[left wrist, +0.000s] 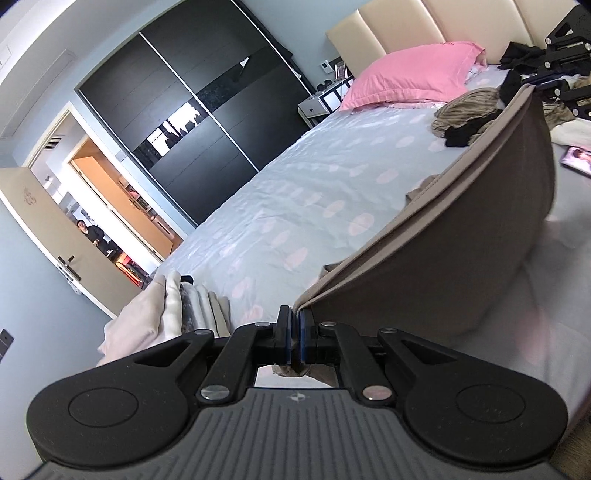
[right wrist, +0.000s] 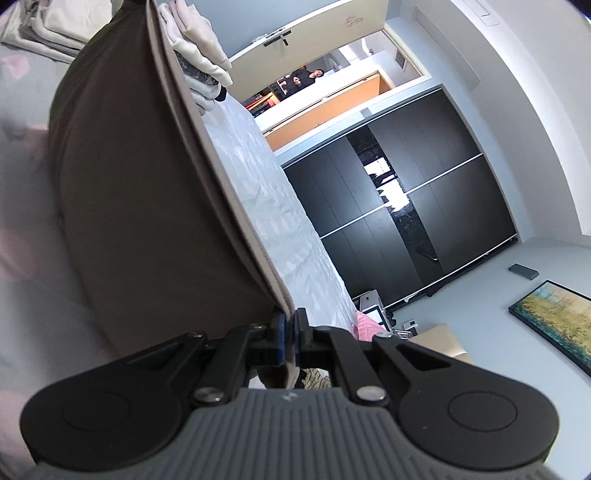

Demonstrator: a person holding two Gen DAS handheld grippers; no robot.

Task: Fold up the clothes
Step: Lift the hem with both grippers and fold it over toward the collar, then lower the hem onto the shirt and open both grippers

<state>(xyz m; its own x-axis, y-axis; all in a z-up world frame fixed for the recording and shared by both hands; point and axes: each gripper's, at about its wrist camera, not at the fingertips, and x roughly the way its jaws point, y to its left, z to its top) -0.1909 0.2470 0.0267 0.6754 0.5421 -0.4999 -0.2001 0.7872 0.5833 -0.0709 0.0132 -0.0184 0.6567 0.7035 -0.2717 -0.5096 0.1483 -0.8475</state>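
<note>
While the left gripper (left wrist: 295,325) has its jaws clamped on one corner of the taupe-brown stretchy garment (left wrist: 443,251), the right gripper (right wrist: 290,326) pinches the opposite corner, so the cloth (right wrist: 147,206) hangs taut between them above the pale blue bedsheet with pink ovals (left wrist: 295,206). At ten o'clock from the left gripper lies a stack of folded cream clothes (left wrist: 166,317); toward one o'clock sit a pink pillow (left wrist: 406,77) and a heap of unfolded dark and beige clothes (left wrist: 469,114).

A home bedroom. A wide bed in pale blue sheets with pink spots (left wrist: 295,184) carries a pink pillow (left wrist: 410,75) against a cream padded headboard (left wrist: 424,22). Tall black sliding wardrobe doors (left wrist: 192,122) fill the wall beside it
</note>
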